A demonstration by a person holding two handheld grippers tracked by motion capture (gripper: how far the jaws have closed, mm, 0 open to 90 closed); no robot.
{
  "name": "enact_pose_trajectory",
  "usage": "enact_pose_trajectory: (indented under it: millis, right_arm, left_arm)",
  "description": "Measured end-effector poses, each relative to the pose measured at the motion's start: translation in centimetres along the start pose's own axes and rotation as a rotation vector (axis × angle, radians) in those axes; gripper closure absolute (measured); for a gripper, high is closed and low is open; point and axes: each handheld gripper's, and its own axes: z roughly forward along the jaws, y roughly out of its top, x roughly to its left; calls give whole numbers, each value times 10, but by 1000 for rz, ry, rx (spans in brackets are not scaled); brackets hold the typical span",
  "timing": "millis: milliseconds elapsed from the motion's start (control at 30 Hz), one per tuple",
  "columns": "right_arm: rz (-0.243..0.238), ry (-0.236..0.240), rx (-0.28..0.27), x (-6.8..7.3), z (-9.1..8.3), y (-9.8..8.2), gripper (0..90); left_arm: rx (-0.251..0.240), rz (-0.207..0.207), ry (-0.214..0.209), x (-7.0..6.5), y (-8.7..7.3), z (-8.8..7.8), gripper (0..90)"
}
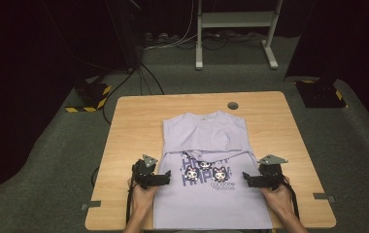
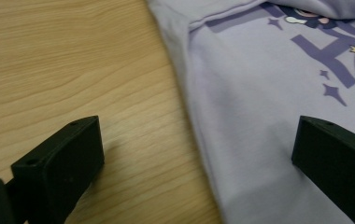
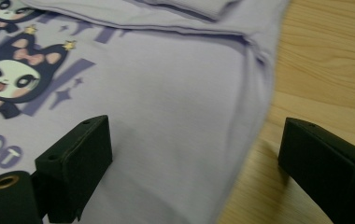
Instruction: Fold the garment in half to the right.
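the lilac t-shirt (image 1: 207,165) lies flat on the wooden table (image 1: 124,126), its top part already folded down over the cartoon print. the left gripper (image 1: 149,178) and right gripper (image 1: 260,179) straddle its side edges, jaws wide apart, gripping nothing. further folds remain, i judge.

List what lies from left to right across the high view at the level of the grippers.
Bare table → left gripper → lilac T-shirt with its cartoon print → right gripper → bare table again.
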Motion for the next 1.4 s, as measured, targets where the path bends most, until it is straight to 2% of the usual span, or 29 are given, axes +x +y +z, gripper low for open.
enact_pose_trajectory:
  millis: [67, 133, 233, 267, 333, 367, 400, 467, 533, 600, 633, 667, 733, 767, 800, 833, 867, 900, 1000, 1067, 1100, 1133, 1167, 1200, 1233, 1267, 1300, 1333, 1400]
  right_arm:
    - [1, -8, -13, -1, -3, 0, 95]
    - [1, 7, -38, 3, -3, 4, 100]
    - [-16, 37, -47, 12, 3, 12, 98]
    - [-16, 37, -47, 12, 3, 12, 98]
    - [-46, 37, -25, 19, 13, 17, 98]
    - [-46, 37, -25, 19, 13, 17, 98]
    - [-51, 34, -5, 19, 18, 16, 86]
    - [-47, 20, -11, 13, 15, 14, 91]
    - [-47, 13, -7, 10, 14, 13, 91]
    - [-32, -9, 5, 3, 10, 13, 96]
    - [-32, -9, 5, 3, 10, 13, 96]
    - [-19, -1, -17, 2, 9, 19, 100]
    - [-13, 6, -32, 2, 8, 24, 102]
    - [-9, 12, -47, 4, 8, 31, 106]
    - [1, 21, -68, 7, 14, 47, 111]
    - [1, 21, -68, 7, 14, 47, 111]
    - [3, 18, -70, 7, 17, 53, 111]
    - [13, 14, -68, 8, 30, 67, 116]
    - [37, 24, -66, 9, 44, 78, 123]
    - [34, 26, -48, 12, 63, 88, 132]
    - [25, 21, -30, 13, 69, 89, 133]
    - [25, 21, -30, 13, 69, 89, 133]
    - [14, 9, -8, 13, 74, 89, 133]
    - [4, -8, 24, 11, 80, 87, 122]
    - [20, -14, 24, 2, 81, 83, 111]
    - [20, -14, 24, 2, 81, 83, 111]
    - [28, -27, 32, 0, 80, 83, 111]
    - [24, -52, 36, -5, 74, 83, 114]
    - [48, -40, -2, -8, 69, 87, 128]
  left_arm:
    - [-15, 1, -15, -3, 1, -1, 32]
    - [-20, 8, -23, -6, 3, -1, 32]
    - [-18, 40, -40, -22, 15, 8, 30]
    - [-18, 40, -40, -22, 15, 8, 32]
    - [24, 79, -2, -28, 21, 17, 36]
    - [24, 79, -2, -28, 21, 17, 37]
    - [32, 65, -4, -26, 20, 20, 37]
    - [35, 22, 4, -15, 19, 17, 32]
    - [41, 9, 12, -12, 19, 15, 49]
    - [17, -27, -2, -7, 22, 12, 51]
    - [17, -27, -2, -7, 22, 12, 52]
    - [-9, -25, -18, -11, 30, 13, 51]
    - [-20, -14, -26, -14, 36, 15, 49]
    - [-28, 4, -34, -19, 42, 18, 49]
    - [-33, 27, -39, -25, 50, 23, 43]
    - [-34, 39, -40, -28, 55, 26, 43]
    - [-33, 52, -42, -32, 62, 31, 41]
    - [-38, 53, -51, -36, 75, 41, 43]
    - [-29, 49, -65, -37, 85, 53, 46]
    - [31, 48, -53, -35, 92, 70, 48]
    - [56, 60, -36, -33, 92, 75, 51]
    - [56, 60, -36, -33, 92, 75, 50]
    - [85, 59, -9, -27, 90, 80, 50]
    - [75, 37, -29, -22, 88, 81, 35]
    - [70, 17, -15, -15, 88, 74, 87]
    - [70, 17, -15, -15, 88, 74, 75]
    - [76, 13, 13, -12, 88, 71, 75]
    - [66, -24, 22, -2, 88, 66, 72]
    - [43, -41, 19, 0, 89, 64, 76]
